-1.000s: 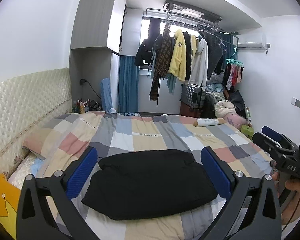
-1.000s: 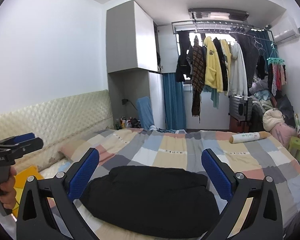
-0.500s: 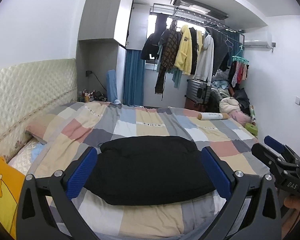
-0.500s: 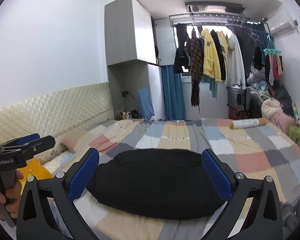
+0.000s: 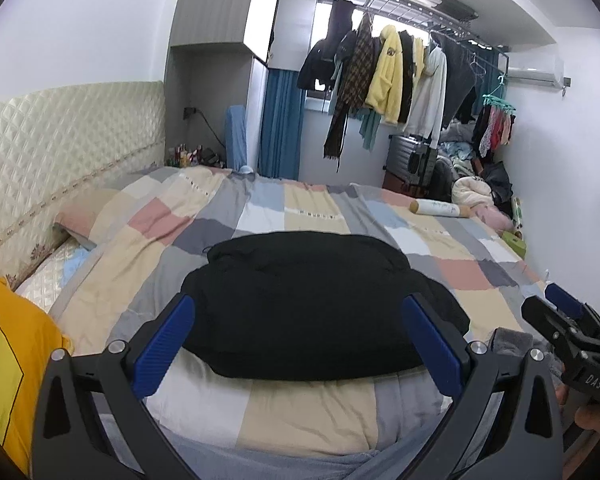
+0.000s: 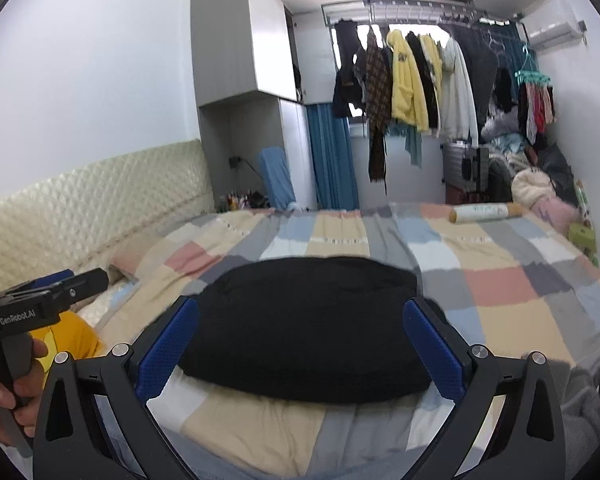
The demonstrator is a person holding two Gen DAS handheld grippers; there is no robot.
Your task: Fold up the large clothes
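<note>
A black garment (image 5: 312, 300) (image 6: 308, 324) lies folded into a thick rounded bundle on the checked bedspread (image 5: 308, 216) (image 6: 500, 280), near the bed's front edge. My left gripper (image 5: 300, 340) is open, held back from the bundle with nothing between its blue pads (image 5: 164, 340). My right gripper (image 6: 300, 344) is open as well, its blue pads (image 6: 432, 348) empty, short of the garment. Each gripper shows at the side of the other's view: the right one (image 5: 568, 332), the left one (image 6: 40, 300) in a hand (image 6: 0, 392).
A padded headboard (image 5: 60, 148) runs along the left. A yellow cushion (image 5: 8, 360) lies at the near left. A rolled cream cylinder (image 5: 440, 208) rests at the bed's far right. Hung clothes (image 5: 388, 76), a suitcase (image 5: 412, 156) and piled bedding (image 5: 476, 192) fill the far end.
Both grippers have pulled back and away from the black bundle, which now sits farther off in both views. The garment itself has not moved. Both grippers stay open.
</note>
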